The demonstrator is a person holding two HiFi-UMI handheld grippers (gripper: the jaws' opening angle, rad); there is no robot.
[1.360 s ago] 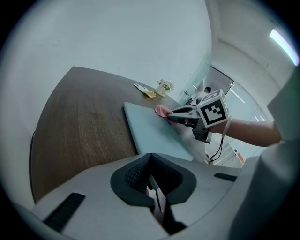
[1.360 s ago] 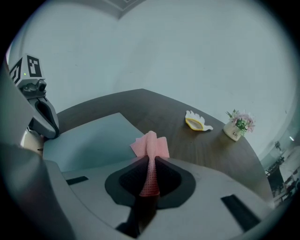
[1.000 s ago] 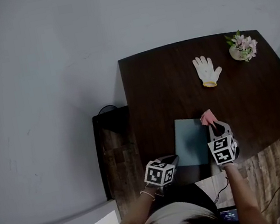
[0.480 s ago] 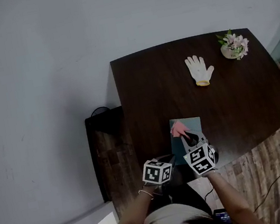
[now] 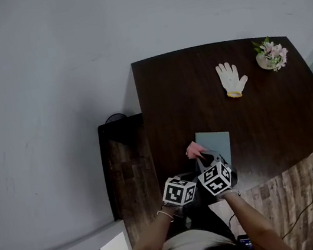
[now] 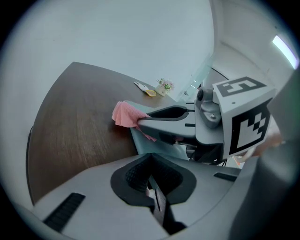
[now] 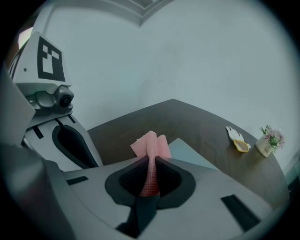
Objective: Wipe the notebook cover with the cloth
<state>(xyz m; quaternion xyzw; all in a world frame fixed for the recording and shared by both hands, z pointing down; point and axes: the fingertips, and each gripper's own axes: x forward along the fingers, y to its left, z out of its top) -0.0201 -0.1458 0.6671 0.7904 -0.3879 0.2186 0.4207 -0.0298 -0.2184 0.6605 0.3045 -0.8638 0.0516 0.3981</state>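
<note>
head view: i'm looking down on the dark table (image 5: pixel 273 107). the pale blue-grey notebook (image 5: pixel 218 140) lies flat near the edge closest to me. the right gripper (image 5: pixel 201 155) reaches over the notebook's left near corner with the pink cloth (image 5: pixel 193 149) bunched at its tip, partly over the cover and partly over bare wood. the left gripper (image 5: pixel 194 179) sits just beside it, cubes nearly touching. a white glove (image 5: pixel 232 79) and a small flower pot (image 5: pixel 271 53) sit well apart at the far side.

left gripper view: my left jaws are pressed together with nothing between them. ahead, the right gripper's finger crosses the frame, with the cloth at its end on the notebook's edge.

right gripper view: the right jaws are clamped on a folded strip of the cloth, which fans out past the tips above the cover.

what worries me: nothing pins the notebook, so a firm stroke could drag it across the table or off the near edge. the cloth is at the corner, so a careless pass would wipe wood, not cover. the grippers are so close that a sideways sweep could knock them together. the pinch is narrow, so friction could tug the cloth loose.
</note>
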